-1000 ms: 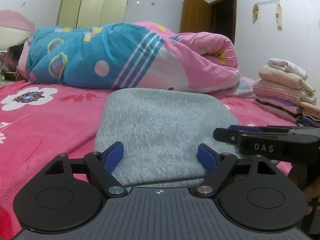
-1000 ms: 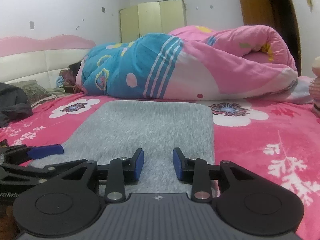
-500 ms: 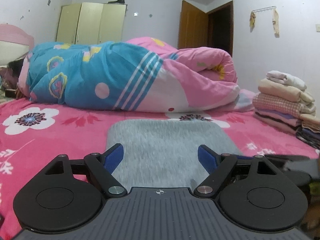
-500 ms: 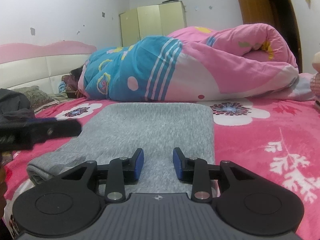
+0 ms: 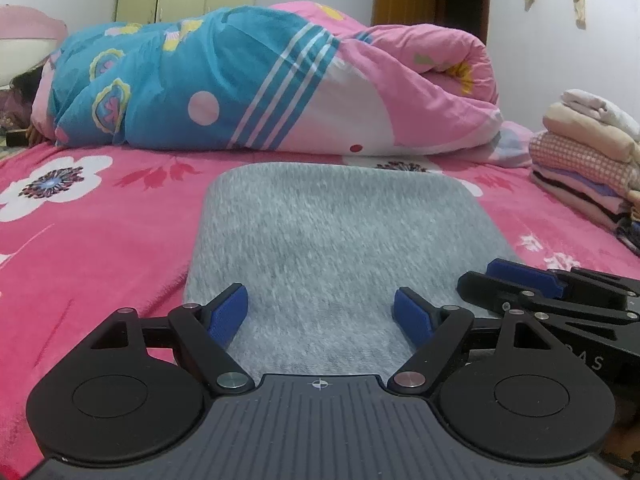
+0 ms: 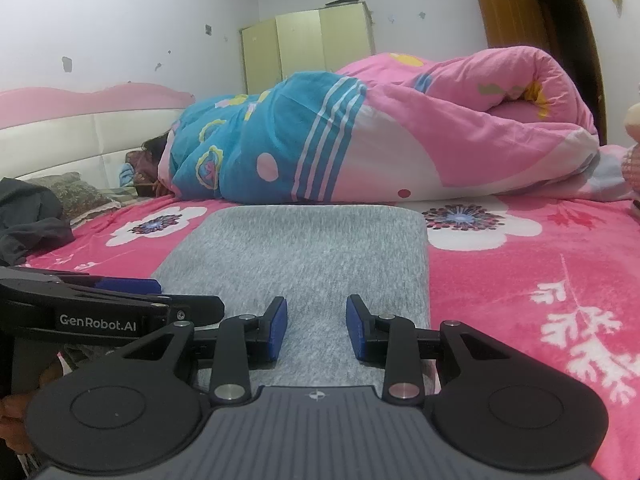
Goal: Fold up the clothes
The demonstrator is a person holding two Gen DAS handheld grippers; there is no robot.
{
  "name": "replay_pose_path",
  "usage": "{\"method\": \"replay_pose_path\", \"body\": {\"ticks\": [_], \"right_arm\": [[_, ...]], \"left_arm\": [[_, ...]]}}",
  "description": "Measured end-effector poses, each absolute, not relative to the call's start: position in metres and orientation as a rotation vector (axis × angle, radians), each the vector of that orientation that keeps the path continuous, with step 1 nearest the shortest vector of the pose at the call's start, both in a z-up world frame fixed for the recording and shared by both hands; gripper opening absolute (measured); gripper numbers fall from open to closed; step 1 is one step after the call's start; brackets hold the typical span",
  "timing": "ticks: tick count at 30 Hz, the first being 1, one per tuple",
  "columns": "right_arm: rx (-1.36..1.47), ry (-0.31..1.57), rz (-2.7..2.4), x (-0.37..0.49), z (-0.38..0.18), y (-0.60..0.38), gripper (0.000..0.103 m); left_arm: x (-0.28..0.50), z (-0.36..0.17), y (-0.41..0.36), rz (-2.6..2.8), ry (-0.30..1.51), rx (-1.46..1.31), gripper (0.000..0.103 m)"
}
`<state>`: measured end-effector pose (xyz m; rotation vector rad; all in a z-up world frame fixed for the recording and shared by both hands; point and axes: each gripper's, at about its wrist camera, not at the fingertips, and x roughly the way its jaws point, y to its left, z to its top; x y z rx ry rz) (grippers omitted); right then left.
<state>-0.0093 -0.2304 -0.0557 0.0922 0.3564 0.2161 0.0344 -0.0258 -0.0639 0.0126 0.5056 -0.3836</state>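
While the grey garment (image 5: 344,248) lies folded on the bed (image 5: 100,240), the left gripper (image 5: 320,316) is spread wide and the right gripper (image 6: 316,328) half-open, both empty; a shallow pinch could undo the fold.

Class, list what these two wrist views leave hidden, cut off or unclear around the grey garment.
- Grey garment, left wrist view: near hem hidden behind the left tongs.
- Grey garment, right wrist view: near-left corner hidden by the left tongs' arm.
- Clothes stack, left wrist view: cut off by the right edge.
- Person under the quilt: mostly covered.
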Motion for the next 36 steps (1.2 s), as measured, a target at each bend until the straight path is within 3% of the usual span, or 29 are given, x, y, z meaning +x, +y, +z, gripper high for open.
{"method": "replay_pose_path", "body": {"ticks": [6,13,19,30,36], "right_arm": [[0.055,0.433,0.271,-0.001,-0.033,-0.233,0.036],[-0.024,0.375,0.263,0.033,0.011,-0.243,0.036],[-0.048,0.560,0.266,0.091,-0.018,-0.247,0.036],[0.023,0.560,0.278,0.093,-0.032,-0.257,0.036],[-0.007,0.584,0.282,0.095,-0.024,-0.255,0.036]], "left_arm": [[0.036,-0.063,-0.026,-0.386,0.519,0.018,0.081],[0.036,-0.063,-0.027,-0.385,0.525,0.019,0.081],[0.038,-0.062,-0.027,-0.386,0.537,0.018,0.082],[0.035,-0.035,-0.035,-0.380,0.490,0.104,0.081],[0.054,-0.052,-0.051,-0.358,0.597,0.118,0.083]]}}
